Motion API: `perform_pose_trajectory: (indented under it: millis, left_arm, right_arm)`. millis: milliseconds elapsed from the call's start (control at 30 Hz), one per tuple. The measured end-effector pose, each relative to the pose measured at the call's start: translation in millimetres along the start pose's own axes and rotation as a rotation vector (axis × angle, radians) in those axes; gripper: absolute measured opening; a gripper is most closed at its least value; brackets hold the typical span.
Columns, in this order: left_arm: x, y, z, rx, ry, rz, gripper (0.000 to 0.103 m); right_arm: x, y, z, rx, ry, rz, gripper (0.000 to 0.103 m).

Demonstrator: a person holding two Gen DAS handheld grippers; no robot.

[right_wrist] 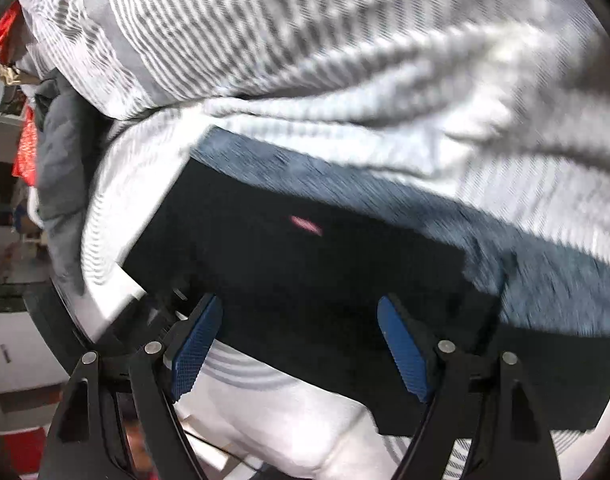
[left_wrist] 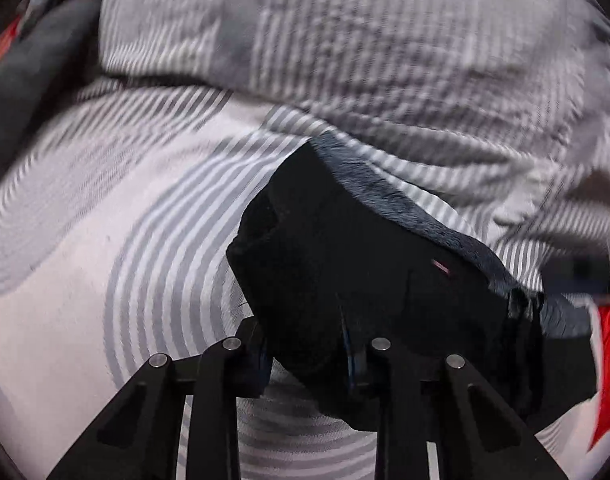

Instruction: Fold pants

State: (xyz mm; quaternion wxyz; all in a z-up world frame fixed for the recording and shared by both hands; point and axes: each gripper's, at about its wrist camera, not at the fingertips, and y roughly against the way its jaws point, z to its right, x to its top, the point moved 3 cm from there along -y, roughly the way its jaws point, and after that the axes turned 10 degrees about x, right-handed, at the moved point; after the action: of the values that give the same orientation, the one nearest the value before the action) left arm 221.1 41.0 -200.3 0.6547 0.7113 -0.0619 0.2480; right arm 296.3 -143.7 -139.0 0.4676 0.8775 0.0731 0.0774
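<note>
Black pants (left_wrist: 345,256) centre-right of frame on striped bedding (left_wrist: 105,240); soft, limp, fleecy lining, likely light. Left gripper (left_wrist: 309,344) pinching edge fold. Right gripper (right_wrist: 297,340) wide open, nothing held, above pants; best hold: waistband edge.

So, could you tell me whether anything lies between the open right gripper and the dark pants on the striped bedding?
Nothing visible does. The right gripper hangs open directly over the dark pants, with only bare fabric between its blue pads. The striped bedding lies beyond and beneath the pants, not across them.
</note>
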Motion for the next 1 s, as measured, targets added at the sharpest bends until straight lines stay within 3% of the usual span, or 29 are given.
perform_pose_trajectory:
  millis: [100, 267, 333, 467, 633, 667, 700, 733, 767, 1000]
  left_arm:
    - [-1, 9, 12, 0.03, -0.092, 0.055, 0.028]
    - [-8, 23, 37, 0.07, -0.284, 0.157, 0.028]
    - [-9, 26, 42, 0.079, -0.33, 0.178, 0.028]
    - [-6, 27, 45, 0.079, -0.365, 0.192, 0.028]
    - [-7, 27, 49, 0.081, -0.392, 0.206, 0.028]
    - [-6, 27, 50, 0.078, -0.392, 0.207, 0.028]
    - [-6, 28, 49, 0.075, -0.389, 0.205, 0.028]
    - [-5, 29, 49, 0.07, -0.386, 0.202, 0.028]
    - [-4, 29, 49, 0.057, -0.382, 0.192, 0.028]
    - [0, 55, 67, 0.017, -0.399, 0.238, 0.028]
  right_arm:
    - [30, -9, -19, 0.034, 0.0, -0.062, 0.085]
    - [65, -37, -61, -0.019, 0.092, -0.199, 0.087]
    - [74, -55, -72, -0.052, 0.112, -0.255, 0.098]
    - [85, -87, -83, -0.08, 0.115, -0.351, 0.101]
    - [80, -134, -89, -0.191, 0.164, -0.497, 0.101]
    - [79, -139, -89, -0.206, 0.169, -0.512, 0.099]
    - [77, -144, -88, -0.211, 0.175, -0.529, 0.079]
    - [75, -145, -86, -0.215, 0.16, -0.541, 0.029]
    - [73, -143, -82, -0.211, 0.144, -0.539, 0.021]
    - [61, -82, -64, -0.053, 0.123, -0.374, 0.015]
